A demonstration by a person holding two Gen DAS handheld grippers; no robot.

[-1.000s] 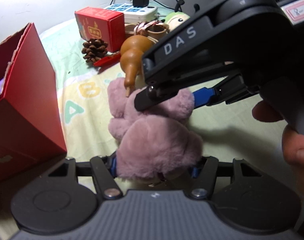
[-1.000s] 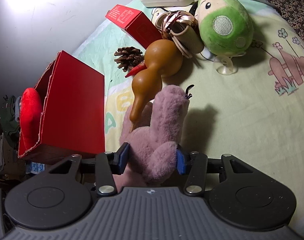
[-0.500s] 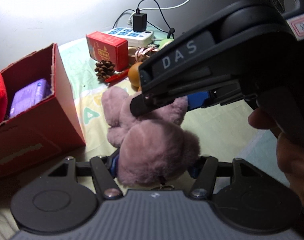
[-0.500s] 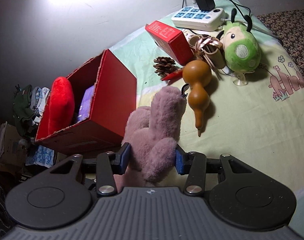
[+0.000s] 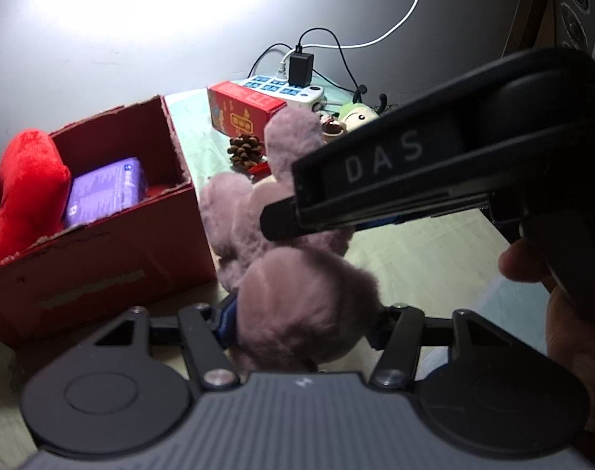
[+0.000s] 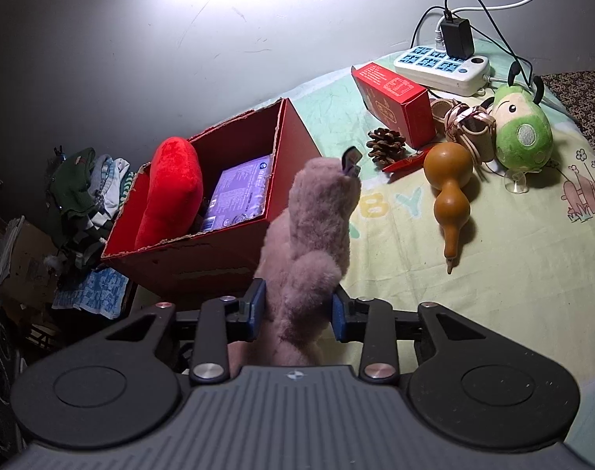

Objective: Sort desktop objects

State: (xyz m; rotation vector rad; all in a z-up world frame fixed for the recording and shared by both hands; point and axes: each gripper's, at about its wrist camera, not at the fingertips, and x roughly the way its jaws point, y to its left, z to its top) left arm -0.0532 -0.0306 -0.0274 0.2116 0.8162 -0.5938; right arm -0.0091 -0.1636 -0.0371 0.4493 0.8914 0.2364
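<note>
A mauve plush toy (image 5: 297, 293) hangs in the air, held by both grippers. My left gripper (image 5: 305, 323) is shut on its round body, and its jaws are still closing. My right gripper (image 6: 297, 311) pinches a long limb of the plush toy (image 6: 313, 227), its blue pads pressing the fur and still closing. In the left wrist view the right gripper's black body crosses above the toy, with a hand (image 5: 563, 313) on its handle. Left of the toy stands an open red box (image 6: 219, 262), also seen as the red box (image 5: 101, 266).
The box holds a red cushion (image 6: 172, 188) and a purple packet (image 6: 238, 192). On the green cloth lie a gourd (image 6: 450, 192), a pine cone (image 6: 385, 145), a small red carton (image 6: 395, 102), tiny shoes (image 6: 466, 125), a green plush (image 6: 522, 133) and a power strip (image 6: 442, 64). Clutter sits off the left edge.
Both grippers rose with the plush toy, lifting it off the cloth and away from the gourd. The red box's inside has come into view. The right jaws narrowed on the fur.
</note>
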